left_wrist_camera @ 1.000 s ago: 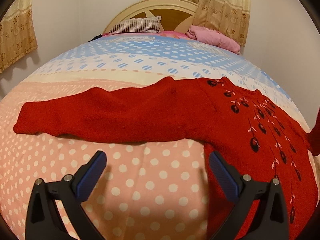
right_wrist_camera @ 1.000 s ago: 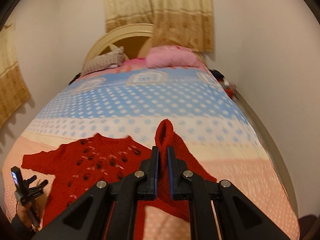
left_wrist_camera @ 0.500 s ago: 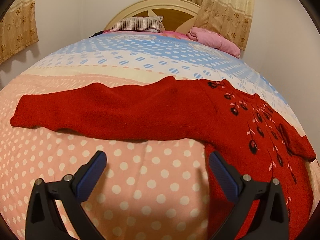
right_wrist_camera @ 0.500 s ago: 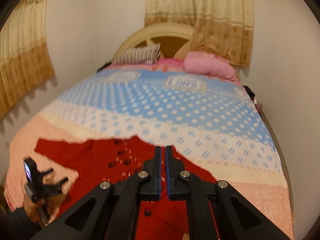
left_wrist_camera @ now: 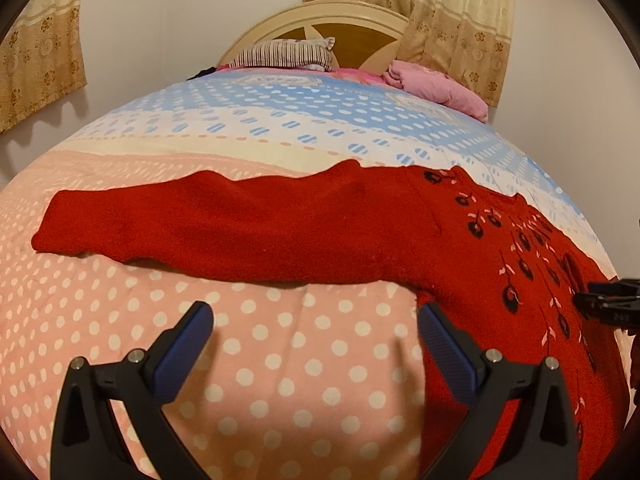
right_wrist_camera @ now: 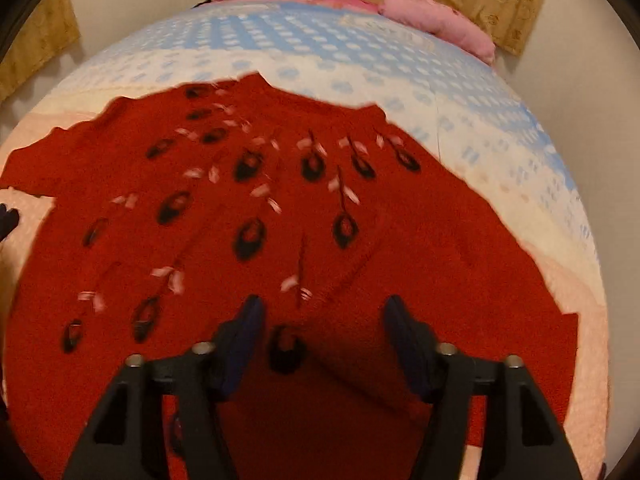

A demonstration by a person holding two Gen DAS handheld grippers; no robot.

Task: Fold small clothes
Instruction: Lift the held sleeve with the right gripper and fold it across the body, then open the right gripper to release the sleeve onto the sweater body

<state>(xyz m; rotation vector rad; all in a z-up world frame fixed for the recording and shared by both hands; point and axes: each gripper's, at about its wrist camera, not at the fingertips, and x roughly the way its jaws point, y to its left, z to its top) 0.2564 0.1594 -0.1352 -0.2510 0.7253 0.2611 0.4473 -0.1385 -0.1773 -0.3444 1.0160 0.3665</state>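
Note:
A red knit sweater (left_wrist_camera: 304,232) with black and pink embroidery lies flat on the dotted bedspread (left_wrist_camera: 280,368). Its left sleeve stretches out to the left in the left wrist view. My left gripper (left_wrist_camera: 314,338) is open and empty, over the bedspread just in front of that sleeve. My right gripper (right_wrist_camera: 322,326) is open and empty, low over the sweater's front (right_wrist_camera: 280,208); the right sleeve lies folded over the body there. The right gripper also shows at the right edge of the left wrist view (left_wrist_camera: 612,304).
A striped pillow (left_wrist_camera: 288,54) and a pink bundle (left_wrist_camera: 436,86) lie at the headboard (left_wrist_camera: 340,26). Curtains hang on both sides. Walls close in on the bed's left and right. Blue dotted bedspread lies beyond the sweater.
My right gripper carried the right sleeve over the sweater's body, opened and let it go. It now hovers low over the sweater. The left gripper barely moved.

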